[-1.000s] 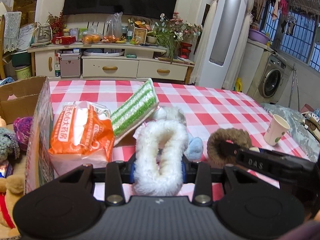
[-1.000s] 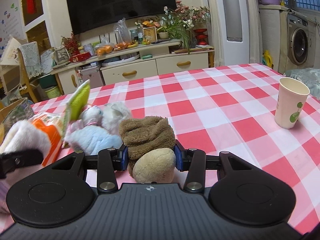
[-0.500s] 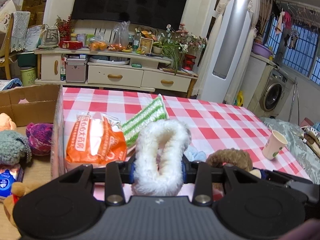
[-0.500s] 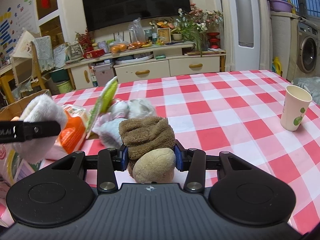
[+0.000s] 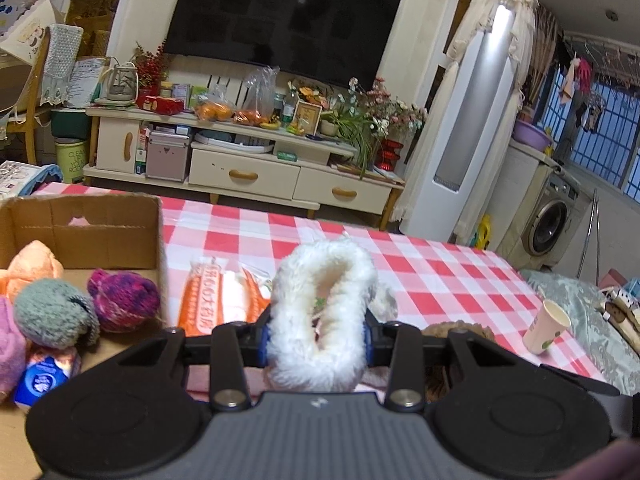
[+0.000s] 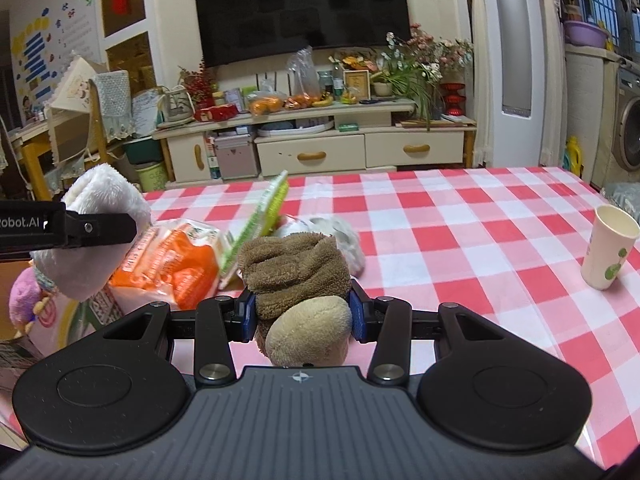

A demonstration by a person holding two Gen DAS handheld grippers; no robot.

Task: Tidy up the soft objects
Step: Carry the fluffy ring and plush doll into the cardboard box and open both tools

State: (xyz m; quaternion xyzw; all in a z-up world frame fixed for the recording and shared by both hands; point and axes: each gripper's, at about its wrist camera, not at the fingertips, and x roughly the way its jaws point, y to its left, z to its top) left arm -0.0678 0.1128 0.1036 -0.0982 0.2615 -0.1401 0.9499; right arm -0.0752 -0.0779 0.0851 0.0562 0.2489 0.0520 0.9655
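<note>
Both tools are loaded and up off the red-checked tabletop (image 6: pixel 460 232), so the step in hand looks like the carry toward the cardboard box (image 5: pixel 108 220) at the tabletop's left edge. The left hand-held gripper (image 5: pixel 316 340) is clamped on a white fluffy slipper (image 5: pixel 320 300), its fingers pressed into the fur on both sides; in the right wrist view that slipper hangs above the box's near side. The right hand-held gripper (image 6: pixel 300 316) is closed on a brown plush toy (image 6: pixel 296 276) with a tan muzzle, held over the near middle of the tabletop. The box already holds a peach plush (image 5: pixel 32 268), a grey knitted ball (image 5: pixel 52 312), a purple yarn ball (image 5: pixel 124 300) and a small blue packet (image 5: pixel 40 378). Left on the tabletop beside the box are an orange tissue pack (image 6: pixel 176 260), a green-striped cloth (image 6: pixel 260 220) leaning on it, and a pale plush (image 6: pixel 340 236) just behind. A paper cup (image 6: pixel 610 248) stands well apart near the right edge. Next, I judge, the left tool needs to travel further left until the slipper is over a bare patch of the box floor, then lower and release; the brown toy should follow, dropped where it will not pile onto the yarn balls and roll out
</note>
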